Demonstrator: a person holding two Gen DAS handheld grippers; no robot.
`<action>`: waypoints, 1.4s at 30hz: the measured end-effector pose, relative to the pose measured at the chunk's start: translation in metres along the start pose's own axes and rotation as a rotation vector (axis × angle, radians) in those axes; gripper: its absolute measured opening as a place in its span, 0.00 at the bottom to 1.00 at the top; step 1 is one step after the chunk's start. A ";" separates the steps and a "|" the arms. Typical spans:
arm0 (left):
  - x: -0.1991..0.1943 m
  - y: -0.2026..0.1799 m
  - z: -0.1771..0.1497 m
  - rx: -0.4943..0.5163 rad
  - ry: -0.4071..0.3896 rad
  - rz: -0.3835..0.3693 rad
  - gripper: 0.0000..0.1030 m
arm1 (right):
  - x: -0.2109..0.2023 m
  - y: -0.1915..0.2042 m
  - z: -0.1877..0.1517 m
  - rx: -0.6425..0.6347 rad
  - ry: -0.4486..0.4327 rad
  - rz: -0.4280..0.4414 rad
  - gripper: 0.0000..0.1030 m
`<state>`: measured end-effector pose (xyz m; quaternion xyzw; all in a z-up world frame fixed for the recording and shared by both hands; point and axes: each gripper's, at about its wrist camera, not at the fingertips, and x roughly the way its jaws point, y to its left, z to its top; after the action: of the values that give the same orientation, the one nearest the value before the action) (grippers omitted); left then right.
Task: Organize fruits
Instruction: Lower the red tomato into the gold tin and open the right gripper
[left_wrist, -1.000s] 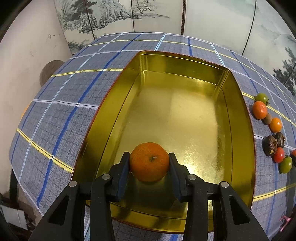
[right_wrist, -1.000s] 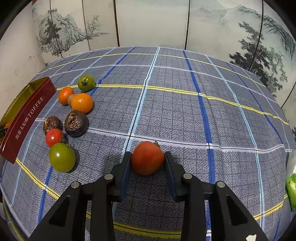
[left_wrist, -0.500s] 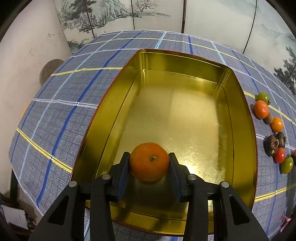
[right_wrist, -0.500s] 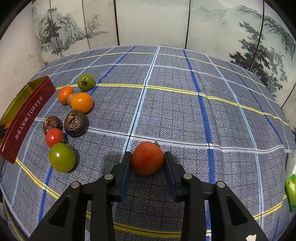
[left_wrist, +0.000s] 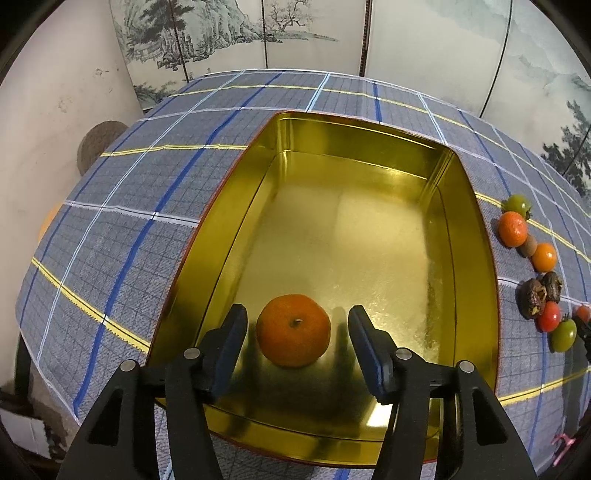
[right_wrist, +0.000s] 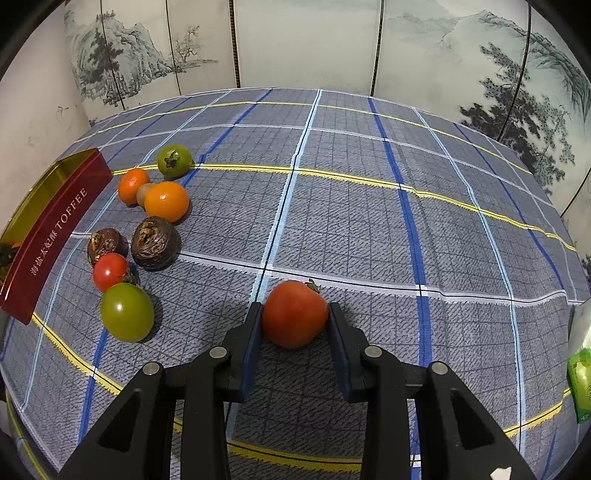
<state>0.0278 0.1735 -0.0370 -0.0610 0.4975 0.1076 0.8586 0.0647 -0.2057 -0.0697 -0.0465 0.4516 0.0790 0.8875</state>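
Left gripper (left_wrist: 295, 328) spread wide, its blue pads (left_wrist: 231, 339) clear of the mandarin (left_wrist: 293, 329) on both sides. That mandarin sits between them on the gold floor of the toffee tin (left_wrist: 369, 147), stem dimple up, skin bright orange and pebbled. Right gripper (right_wrist: 294, 321) is clamped on a red tomato (right_wrist: 294, 314), both pads pressed to its flanks, a dried calyx poking out at its far side, plaid tablecloth (right_wrist: 369, 221) beneath. Left of those fingers: a green tomato (right_wrist: 127, 312), a small red tomato (right_wrist: 109, 271), two wrinkled dark passion fruits (right_wrist: 155, 242), two more mandarins (right_wrist: 166, 201), another green tomato (right_wrist: 173, 159), then the tin's red wall.
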 end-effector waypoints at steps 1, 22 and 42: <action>0.000 0.000 0.000 0.001 -0.001 -0.004 0.58 | 0.000 0.001 -0.001 -0.001 0.001 0.001 0.30; -0.062 0.057 0.003 -0.102 -0.179 0.023 0.67 | -0.047 0.138 0.064 -0.181 -0.119 0.312 0.30; -0.054 0.107 -0.027 -0.188 -0.115 0.099 0.69 | -0.003 0.296 0.053 -0.487 0.020 0.426 0.30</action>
<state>-0.0475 0.2652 -0.0033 -0.1103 0.4375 0.1994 0.8699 0.0509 0.0930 -0.0396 -0.1628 0.4275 0.3685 0.8093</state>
